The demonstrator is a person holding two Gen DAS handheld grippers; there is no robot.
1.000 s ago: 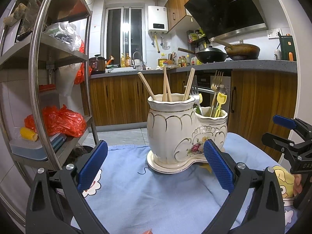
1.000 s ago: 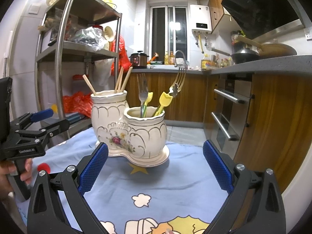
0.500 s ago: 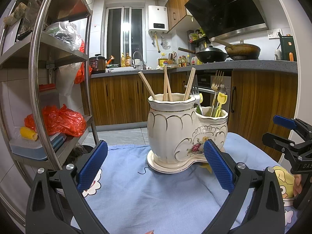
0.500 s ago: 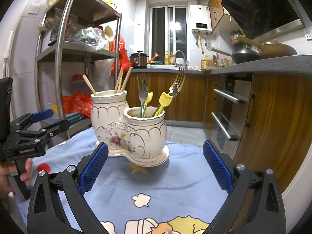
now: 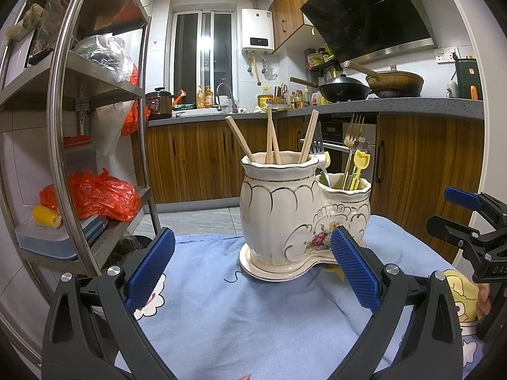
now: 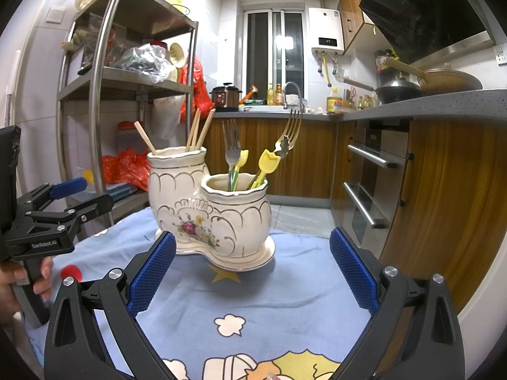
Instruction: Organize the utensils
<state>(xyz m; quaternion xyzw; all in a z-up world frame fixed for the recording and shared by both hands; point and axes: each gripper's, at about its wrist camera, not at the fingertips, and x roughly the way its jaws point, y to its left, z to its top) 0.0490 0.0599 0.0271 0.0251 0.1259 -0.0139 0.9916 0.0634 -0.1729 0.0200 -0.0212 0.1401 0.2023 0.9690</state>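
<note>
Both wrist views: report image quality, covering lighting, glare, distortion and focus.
Left wrist view: sharp, fisheye bends the shelf rack, ceiling light blows out the top edge, window shows glare. Right wrist view: sharp, utensil holder evenly lit, window glare, dark corners.

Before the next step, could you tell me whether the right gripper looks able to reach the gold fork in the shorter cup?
Probably yes: the right gripper is open and empty, and the gold fork leans outward above the shorter cup with nothing between.

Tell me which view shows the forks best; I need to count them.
The right wrist view: the silver fork and gold fork stand apart in the shorter cup. In the left wrist view, the silver fork sits partly behind the taller cup.
</note>
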